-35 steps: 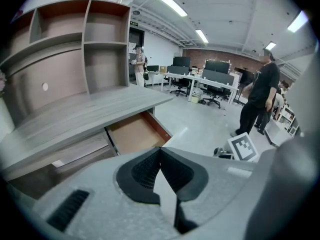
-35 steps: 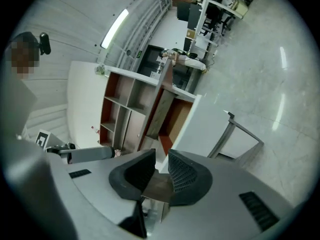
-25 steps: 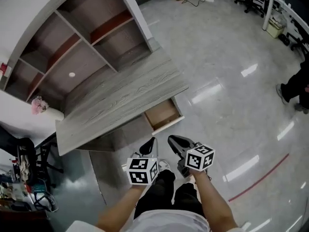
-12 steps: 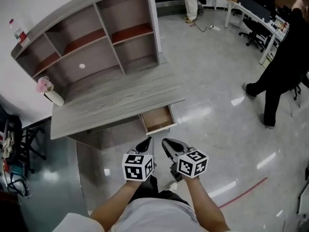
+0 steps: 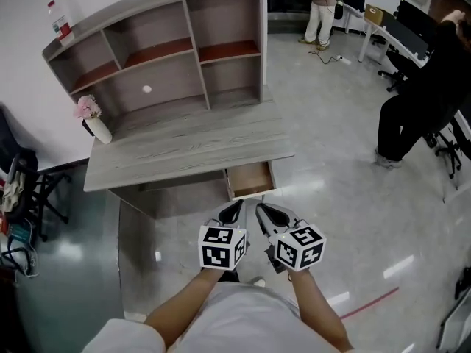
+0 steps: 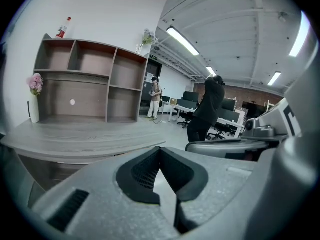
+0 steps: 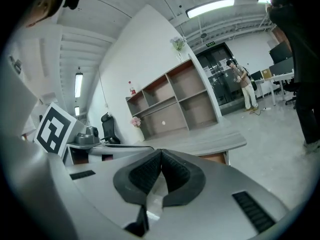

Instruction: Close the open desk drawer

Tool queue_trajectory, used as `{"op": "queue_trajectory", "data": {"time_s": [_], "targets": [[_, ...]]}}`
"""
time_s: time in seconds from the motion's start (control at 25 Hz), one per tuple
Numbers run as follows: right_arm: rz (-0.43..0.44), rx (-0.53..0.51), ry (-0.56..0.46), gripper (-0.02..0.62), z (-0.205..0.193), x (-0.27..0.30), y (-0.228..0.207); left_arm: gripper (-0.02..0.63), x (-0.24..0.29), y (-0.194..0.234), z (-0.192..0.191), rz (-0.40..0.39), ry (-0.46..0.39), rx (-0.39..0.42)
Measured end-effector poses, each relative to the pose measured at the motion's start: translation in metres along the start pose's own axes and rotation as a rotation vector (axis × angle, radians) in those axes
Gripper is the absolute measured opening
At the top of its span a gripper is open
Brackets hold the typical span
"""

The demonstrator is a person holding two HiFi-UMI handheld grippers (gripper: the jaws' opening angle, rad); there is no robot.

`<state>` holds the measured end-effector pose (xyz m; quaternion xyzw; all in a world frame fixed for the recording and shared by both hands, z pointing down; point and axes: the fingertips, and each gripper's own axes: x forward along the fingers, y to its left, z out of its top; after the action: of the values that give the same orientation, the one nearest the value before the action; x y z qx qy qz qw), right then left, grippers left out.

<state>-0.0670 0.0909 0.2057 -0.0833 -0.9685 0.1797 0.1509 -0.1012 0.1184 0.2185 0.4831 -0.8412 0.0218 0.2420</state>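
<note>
The grey wood desk (image 5: 184, 153) stands ahead with its small drawer (image 5: 250, 179) pulled out at the right front, its wooden inside showing empty. My left gripper (image 5: 235, 207) and right gripper (image 5: 260, 210) hang side by side just short of the drawer front, apart from it. Both are shut with nothing between the jaws. In the left gripper view the left gripper (image 6: 160, 150) points over the desk top (image 6: 75, 139). In the right gripper view the right gripper (image 7: 161, 153) points toward the desk, and the drawer (image 7: 216, 158) shows under its edge.
A shelf hutch (image 5: 162, 57) sits on the desk, with a vase of pink flowers (image 5: 94, 120) beside it and a bottle (image 5: 59, 19) on top. A person in black (image 5: 419, 101) bends over at the right, another (image 5: 321, 6) stands far back. A chair (image 5: 29, 190) is at the left.
The head view has swung so the desk now lies square ahead. Both grippers have risen and stay side by side before the drawer. The person in black has come closer at the right.
</note>
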Motion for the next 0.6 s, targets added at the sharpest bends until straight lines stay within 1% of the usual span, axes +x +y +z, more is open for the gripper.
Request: {"op": "queue_trajectory", "data": {"time_s": [0.08, 0.24, 0.32, 0.6], "targets": [[0.0, -0.021, 0.002, 0.002, 0.003, -0.001, 0.003, 0.002, -0.003, 0.0, 0.004, 0.004, -0.011, 0.003], [-0.016, -0.102, 0.007, 0.002, 0.006, -0.003, 0.009, 0.002, -0.006, -0.002, 0.004, 0.001, -0.014, 0.013], [-0.018, -0.126, 0.012, 0.002, 0.006, -0.001, 0.012, 0.002, -0.006, -0.002, 0.004, -0.003, -0.014, 0.016], [-0.028, -0.14, 0.007, 0.002, 0.01, 0.0, 0.013, 0.002, -0.008, -0.002, 0.007, 0.007, -0.022, 0.012]]}}
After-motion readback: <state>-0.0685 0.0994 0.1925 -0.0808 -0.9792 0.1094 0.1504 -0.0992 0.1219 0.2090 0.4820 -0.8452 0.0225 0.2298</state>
